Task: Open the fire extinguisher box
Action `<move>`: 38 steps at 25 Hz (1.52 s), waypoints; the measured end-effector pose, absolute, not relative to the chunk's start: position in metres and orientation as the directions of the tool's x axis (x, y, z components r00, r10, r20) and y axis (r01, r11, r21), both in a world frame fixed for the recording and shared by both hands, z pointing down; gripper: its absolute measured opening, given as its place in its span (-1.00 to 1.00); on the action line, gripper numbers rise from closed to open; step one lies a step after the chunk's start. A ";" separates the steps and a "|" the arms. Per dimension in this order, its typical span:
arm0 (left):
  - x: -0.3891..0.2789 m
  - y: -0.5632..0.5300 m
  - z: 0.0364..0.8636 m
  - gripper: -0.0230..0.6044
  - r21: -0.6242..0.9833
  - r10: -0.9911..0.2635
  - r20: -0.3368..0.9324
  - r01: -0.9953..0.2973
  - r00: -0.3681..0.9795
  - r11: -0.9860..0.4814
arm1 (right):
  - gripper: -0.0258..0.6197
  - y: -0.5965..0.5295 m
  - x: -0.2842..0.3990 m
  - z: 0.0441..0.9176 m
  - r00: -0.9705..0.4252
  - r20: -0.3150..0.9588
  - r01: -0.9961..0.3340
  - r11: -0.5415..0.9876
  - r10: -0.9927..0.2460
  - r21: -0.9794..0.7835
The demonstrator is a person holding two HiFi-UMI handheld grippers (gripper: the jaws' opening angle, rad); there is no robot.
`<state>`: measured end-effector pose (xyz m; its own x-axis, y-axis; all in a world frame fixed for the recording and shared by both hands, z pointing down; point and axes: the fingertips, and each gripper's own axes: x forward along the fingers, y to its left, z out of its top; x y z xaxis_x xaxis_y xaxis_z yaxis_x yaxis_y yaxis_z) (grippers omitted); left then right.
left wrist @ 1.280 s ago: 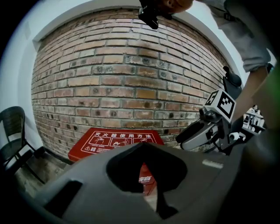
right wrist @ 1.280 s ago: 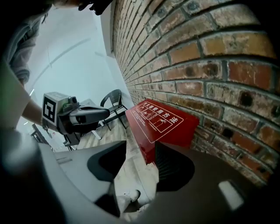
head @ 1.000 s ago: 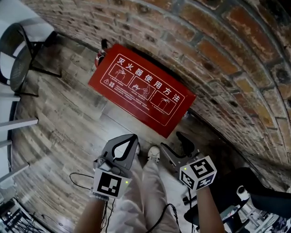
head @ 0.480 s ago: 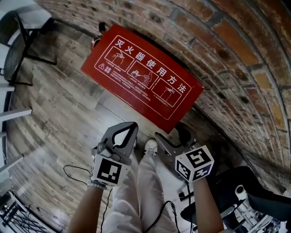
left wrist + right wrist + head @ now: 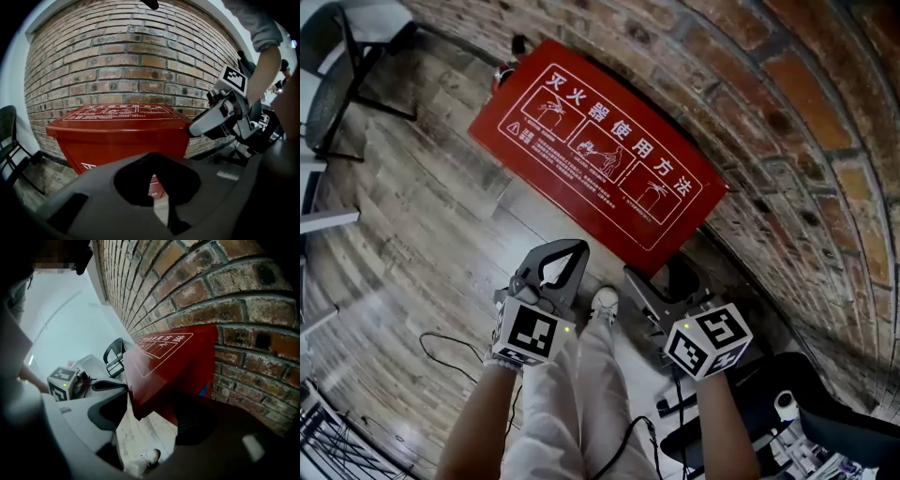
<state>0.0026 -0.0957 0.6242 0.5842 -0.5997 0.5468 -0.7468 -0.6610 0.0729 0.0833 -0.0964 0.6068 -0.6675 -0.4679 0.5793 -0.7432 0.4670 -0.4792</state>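
The red fire extinguisher box [image 5: 595, 155] stands on the floor against the brick wall, its lid down, with white pictograms and lettering on top. My left gripper [image 5: 570, 251] hovers just short of the box's near edge, jaws together and holding nothing. In the left gripper view the box [image 5: 117, 133] fills the middle, beyond the left gripper [image 5: 152, 174]. My right gripper [image 5: 661, 279] hangs at the box's near right corner, jaws spread wide and empty. The right gripper view has the box corner [image 5: 164, 366] ahead of the right gripper [image 5: 154, 423].
The brick wall [image 5: 787, 112] runs behind the box. A black chair [image 5: 333, 84] stands at the far left, and dark chair parts [image 5: 825, 422] lie at the lower right. A cable [image 5: 441, 347] loops on the wooden floor. The person's shoe [image 5: 603, 302] is between the grippers.
Both grippers have come a little nearer the box's near edge. The right gripper's jaws stand slightly wider than a second ago. The left gripper stays shut.
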 end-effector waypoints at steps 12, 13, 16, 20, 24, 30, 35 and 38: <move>0.016 -0.098 0.632 -0.93 0.085 -0.600 0.528 -0.740 0.601 -0.667 | 0.02 -0.094 0.084 0.597 -0.681 0.557 -0.732 0.461 -0.475 -0.502; 0.015 -0.096 0.633 -0.93 0.084 -0.600 0.527 -0.739 0.602 -0.668 | 0.02 -0.091 0.083 0.596 -0.684 0.552 -0.729 0.458 -0.477 -0.508; 0.015 -0.092 0.636 -0.93 0.080 -0.602 0.522 -0.737 0.605 -0.672 | 0.02 -0.087 0.079 0.593 -0.693 0.535 -0.721 0.456 -0.483 -0.522; 0.016 -0.092 0.636 -0.93 0.089 -0.593 0.532 -0.736 0.605 -0.671 | 0.04 -0.091 0.081 0.580 -0.700 0.521 -0.714 0.463 -0.488 -0.525; 0.013 -0.088 0.640 -0.93 0.095 -0.586 0.548 -0.741 0.597 -0.665 | 0.04 -0.091 0.082 0.572 -0.707 0.512 -0.708 0.479 -0.488 -0.520; 0.012 -0.084 0.647 -0.93 0.081 -0.585 0.556 -0.739 0.590 -0.669 | 0.05 -0.083 0.081 0.559 -0.750 0.476 -0.662 0.543 -0.460 -0.518; 0.010 -0.081 0.648 -0.93 0.074 -0.586 0.559 -0.740 0.586 -0.669 | 0.04 -0.081 0.082 0.546 -0.761 0.477 -0.644 0.600 -0.440 -0.474; 0.009 -0.075 0.649 -0.93 0.068 -0.583 0.564 -0.736 0.585 -0.674 | -0.02 -0.083 0.087 0.535 -0.749 0.469 -0.659 0.608 -0.468 -0.444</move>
